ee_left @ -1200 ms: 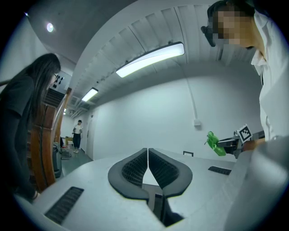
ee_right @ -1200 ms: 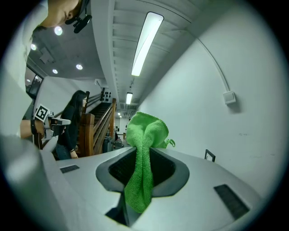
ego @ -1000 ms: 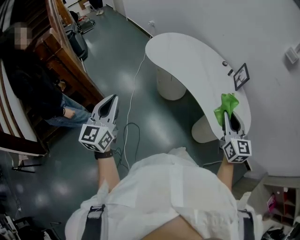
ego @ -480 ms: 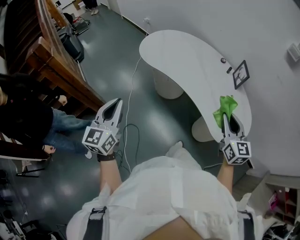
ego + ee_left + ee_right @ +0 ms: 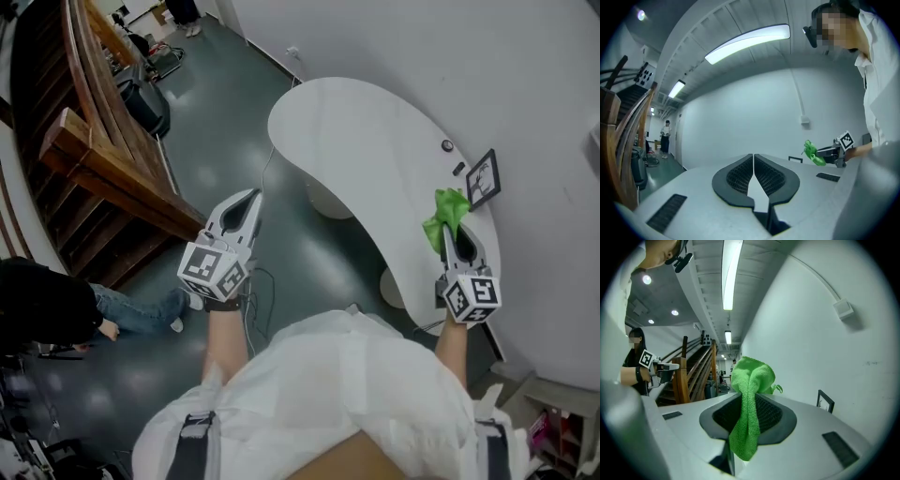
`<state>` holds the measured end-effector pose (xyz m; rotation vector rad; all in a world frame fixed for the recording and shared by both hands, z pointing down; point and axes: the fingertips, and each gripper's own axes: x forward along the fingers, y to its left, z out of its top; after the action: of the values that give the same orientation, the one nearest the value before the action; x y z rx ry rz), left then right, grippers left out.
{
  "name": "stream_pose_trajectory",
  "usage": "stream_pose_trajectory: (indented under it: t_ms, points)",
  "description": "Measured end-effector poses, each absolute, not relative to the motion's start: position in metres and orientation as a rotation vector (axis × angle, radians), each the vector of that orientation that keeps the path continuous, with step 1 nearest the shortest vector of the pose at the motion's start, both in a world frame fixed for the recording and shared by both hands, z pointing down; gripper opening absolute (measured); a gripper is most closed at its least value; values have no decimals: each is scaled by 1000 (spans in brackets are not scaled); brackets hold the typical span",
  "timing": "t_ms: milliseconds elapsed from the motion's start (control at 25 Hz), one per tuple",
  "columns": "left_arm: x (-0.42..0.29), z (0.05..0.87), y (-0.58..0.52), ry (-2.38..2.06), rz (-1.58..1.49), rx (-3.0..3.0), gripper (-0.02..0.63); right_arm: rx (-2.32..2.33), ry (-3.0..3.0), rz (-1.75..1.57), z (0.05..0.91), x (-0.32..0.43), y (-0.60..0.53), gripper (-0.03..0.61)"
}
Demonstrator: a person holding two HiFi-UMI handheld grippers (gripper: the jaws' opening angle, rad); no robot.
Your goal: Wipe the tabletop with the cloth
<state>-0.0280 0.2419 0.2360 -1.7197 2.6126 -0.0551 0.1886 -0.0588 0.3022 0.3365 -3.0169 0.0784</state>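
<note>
A bright green cloth (image 5: 442, 215) sticks out of my right gripper (image 5: 449, 228), which is shut on it above the near right end of the white curved tabletop (image 5: 366, 141). In the right gripper view the cloth (image 5: 749, 404) hangs bunched between the dark jaws of that gripper (image 5: 751, 394). My left gripper (image 5: 246, 199) hovers over the dark floor, left of the table, jaws shut with nothing between them. The left gripper view shows its own jaws pressed together (image 5: 753, 159) and the green cloth (image 5: 812, 153) far off at the right.
A small framed picture (image 5: 483, 178) and two small dark items (image 5: 448, 145) sit on the table by the white wall. A white cable (image 5: 265, 178) runs down to the floor. A wooden stair rail (image 5: 103, 159) stands left; a seated person (image 5: 56, 305) is at lower left.
The view has shifted so table and stairs sit differently in frame. My left gripper has risen and moved right, toward the table's edge. The right gripper keeps the cloth over the table's end.
</note>
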Motion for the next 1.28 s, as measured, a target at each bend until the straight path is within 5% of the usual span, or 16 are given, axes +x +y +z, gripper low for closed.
stream_pose_trajectory:
  t_ms: [800, 1280]
  points:
    - [-88, 257, 81, 2455, -68, -2029, 20, 367, -2946, 122, 321, 124, -136, 80]
    - [-241, 270, 3, 2384, -12, -2166, 20, 518, -2890, 92, 328, -6, -194, 80]
